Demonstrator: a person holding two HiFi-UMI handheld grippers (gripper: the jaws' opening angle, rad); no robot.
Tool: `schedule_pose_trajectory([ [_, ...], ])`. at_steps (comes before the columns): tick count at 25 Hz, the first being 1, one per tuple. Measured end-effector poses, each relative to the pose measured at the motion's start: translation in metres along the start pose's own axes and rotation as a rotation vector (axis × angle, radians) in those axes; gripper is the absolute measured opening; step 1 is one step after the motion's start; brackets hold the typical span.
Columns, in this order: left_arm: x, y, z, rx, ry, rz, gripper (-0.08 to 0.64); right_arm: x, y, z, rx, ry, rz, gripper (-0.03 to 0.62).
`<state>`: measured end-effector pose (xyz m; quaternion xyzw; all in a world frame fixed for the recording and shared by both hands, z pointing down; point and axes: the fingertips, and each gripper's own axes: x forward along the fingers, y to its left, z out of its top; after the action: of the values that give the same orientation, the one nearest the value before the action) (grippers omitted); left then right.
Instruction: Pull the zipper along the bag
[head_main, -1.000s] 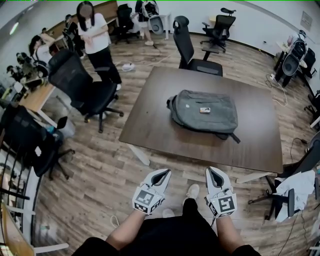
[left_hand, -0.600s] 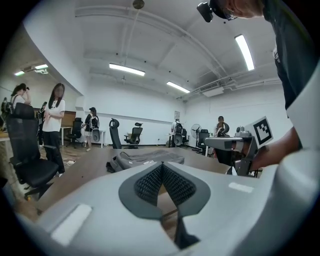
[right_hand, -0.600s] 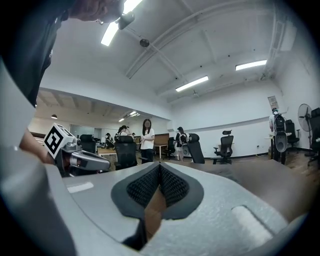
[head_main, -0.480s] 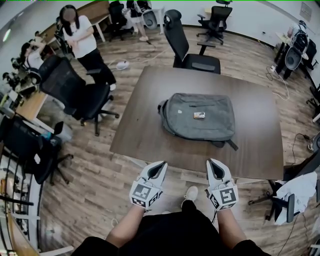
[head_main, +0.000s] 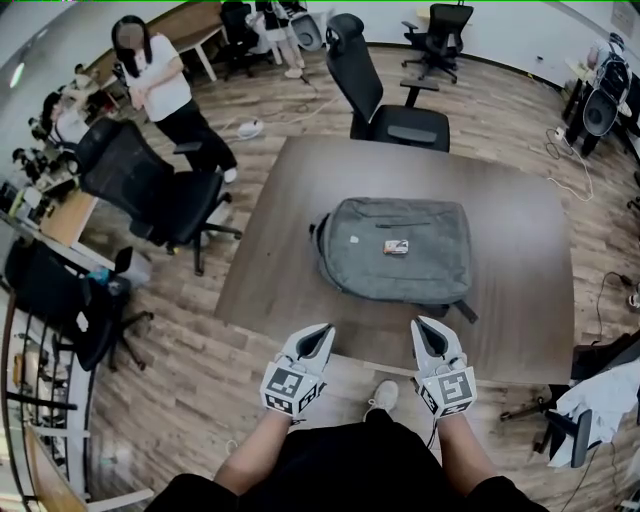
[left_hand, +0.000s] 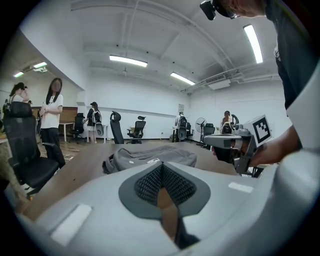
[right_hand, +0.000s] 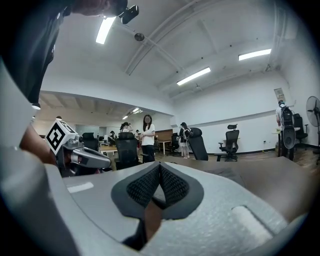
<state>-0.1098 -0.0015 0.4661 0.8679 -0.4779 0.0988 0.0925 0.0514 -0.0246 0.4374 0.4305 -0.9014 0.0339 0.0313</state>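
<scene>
Bag (head_main: 395, 250): grey, lying flat near middle of table (head_main: 520, 300). Small label (head_main: 396, 247) facing up. Dark strap (head_main: 466, 313) trailing off near right corner. Zipper pull too small to make out.

Left gripper (head_main: 321, 330): jaws fully together, pads touching, nothing between them. Held at near table edge, pointing toward bag, well apart from it.

Right gripper (head_main: 424, 325): jaws likewise closed tight, gripping nothing. Positioned beside left gripper, to its right, at same near edge. Also well apart from bag.

Far side of table: chair (head_main: 380, 95), black, facing table. Far left: second chair (head_main: 150, 185), black, and standing person (head_main: 160, 85) in white top and dark trousers.
</scene>
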Motion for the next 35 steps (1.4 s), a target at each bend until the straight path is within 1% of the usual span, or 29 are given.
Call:
schedule_pose_trajectory([
  [3, 0.013, 0.006, 0.002, 0.007, 0.007, 0.022, 0.017, 0.012, -0.011, -0.001, -0.006, 0.005, 0.023, 0.002],
  [9, 0.024, 0.017, 0.001, -0.001, 0.018, 0.080, 0.017, 0.026, -0.019, -0.002, 0.006, 0.007, 0.071, 0.002],
  [11, 0.029, 0.023, -0.002, -0.014, 0.022, 0.089, 0.018, 0.032, -0.022, -0.002, 0.001, 0.013, 0.079, 0.003],
  [17, 0.042, 0.040, -0.007, -0.071, 0.021, 0.081, 0.017, 0.047, -0.026, -0.004, -0.011, 0.040, 0.086, 0.002],
  [22, 0.052, 0.047, -0.025, -0.062, 0.080, 0.047, 0.018, 0.061, -0.025, -0.010, -0.012, 0.059, 0.081, 0.002],
  [26, 0.061, 0.050, -0.043, -0.075, 0.128, 0.029, 0.018, 0.070, -0.025, -0.015, -0.036, 0.095, 0.088, 0.003],
  [35, 0.081, 0.068, -0.071, -0.079, 0.168, 0.047, 0.018, 0.078, -0.014, -0.044, -0.045, 0.162, 0.143, 0.003],
])
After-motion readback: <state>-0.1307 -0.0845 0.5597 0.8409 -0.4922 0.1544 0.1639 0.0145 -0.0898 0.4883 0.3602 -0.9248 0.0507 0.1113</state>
